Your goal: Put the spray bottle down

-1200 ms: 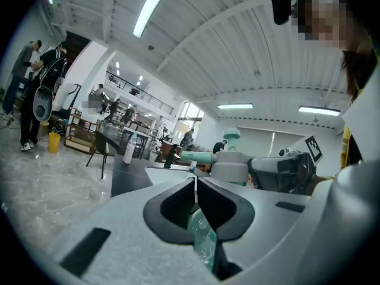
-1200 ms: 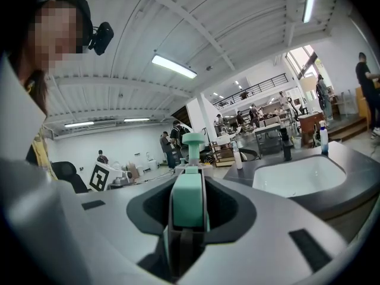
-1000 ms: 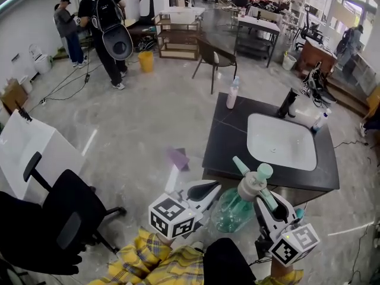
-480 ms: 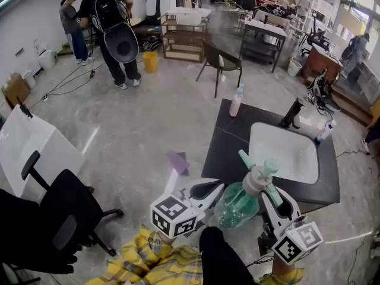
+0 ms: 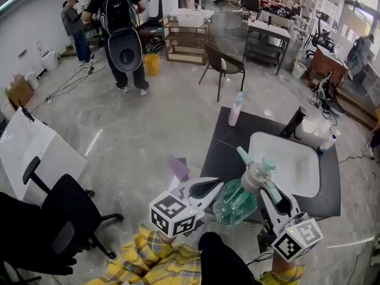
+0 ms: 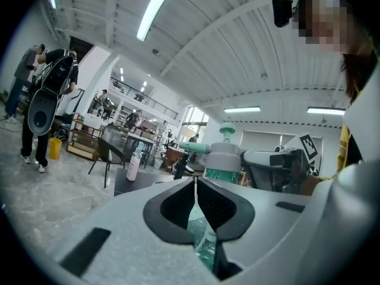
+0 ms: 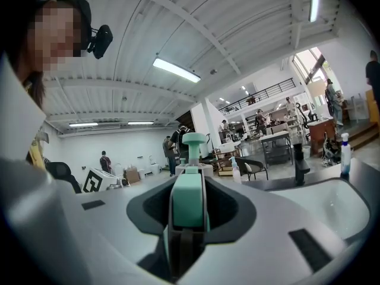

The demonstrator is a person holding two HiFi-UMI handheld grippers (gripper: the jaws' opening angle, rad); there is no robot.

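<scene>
Evidently nothing is set down yet: the spray bottle [image 5: 237, 199] hangs in the air, its teal trigger pinched in the right gripper [image 5: 270, 192]. The left gripper [image 5: 208, 189], jaws pressed together on nothing, sits just beside its body. Ahead, past the dark counter's [image 5: 228, 144] near edge, bare top lies left of the sink [image 5: 294, 159].

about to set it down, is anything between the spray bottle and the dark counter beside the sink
Nothing visible blocks it. The spray bottle, clamped in the right gripper, hangs by the counter's near edge, and the dark strip left of the sink is bare; the pale bottle stands at the far corner.
</scene>
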